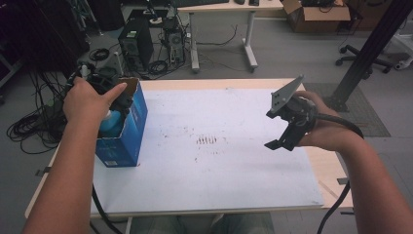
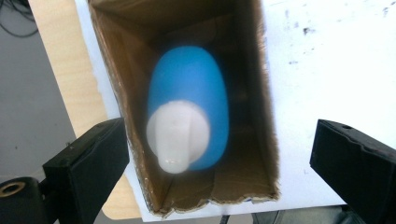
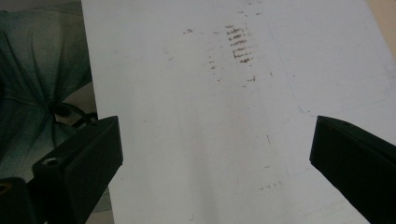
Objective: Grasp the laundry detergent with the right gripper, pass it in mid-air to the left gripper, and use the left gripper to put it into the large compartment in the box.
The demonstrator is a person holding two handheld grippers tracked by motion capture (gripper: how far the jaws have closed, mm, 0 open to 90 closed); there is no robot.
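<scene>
A blue cardboard box [image 1: 129, 139] stands open-topped at the table's left edge. Inside it is a blue bottle [image 1: 111, 123] with a white cap. My left gripper [image 1: 112, 100] hangs just above the box mouth, mostly hidden by the hand. In the left gripper view the jaws of that gripper [image 2: 217, 142] stand wide open, one on each side of the box's brown inner walls [image 2: 123, 93], clear of the bottle [image 2: 196, 77] below. My right gripper [image 1: 281, 141] hovers open over the right part of the white sheet [image 1: 214, 165], nothing between its jaws [image 3: 215, 149].
The sheet has faint brown smudges [image 1: 207, 140] at its middle. Bare wood [image 1: 326, 168] edges the table at right. Beyond the table are computer towers [image 1: 136, 44], tangled cables [image 1: 34, 122], a desk [image 1: 221, 7] and a black post [image 1: 372, 46].
</scene>
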